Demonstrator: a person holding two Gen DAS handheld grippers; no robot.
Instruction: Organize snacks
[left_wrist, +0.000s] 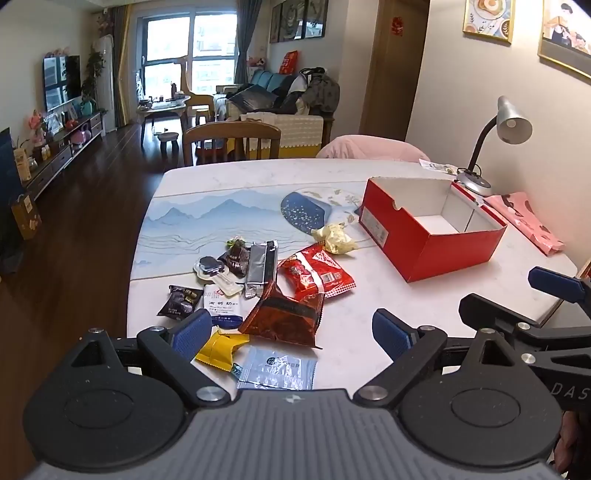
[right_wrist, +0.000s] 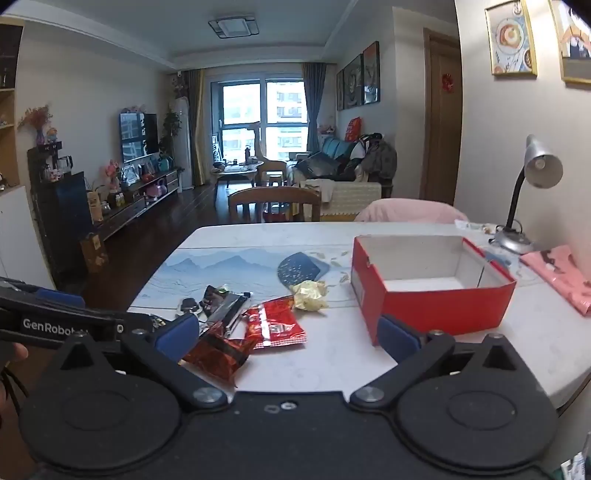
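Left gripper (left_wrist: 291, 334) tilted down over near worktop (left_wrist: 369, 177) edge, jaws wide apart, nothing held. Right gripper (right_wrist: 288, 334) alongside, shallower tilt, jaws wide apart, nothing held. Snack packets scattered ahead: brown-red packet (left_wrist: 286, 317) between left fingers' line, red packet (left_wrist: 317, 275), silver packet (left_wrist: 260, 267), crumpled yellow wrapper (left_wrist: 334, 238). Red box (left_wrist: 432, 227) open, right of pile. Desk lamp (left_wrist: 508, 127) behind box.

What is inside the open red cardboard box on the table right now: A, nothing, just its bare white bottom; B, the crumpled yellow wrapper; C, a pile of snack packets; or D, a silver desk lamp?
A: the open red cardboard box shows only its bare white bottom, while the snack packets and the crumpled yellow wrapper lie outside it on the table.
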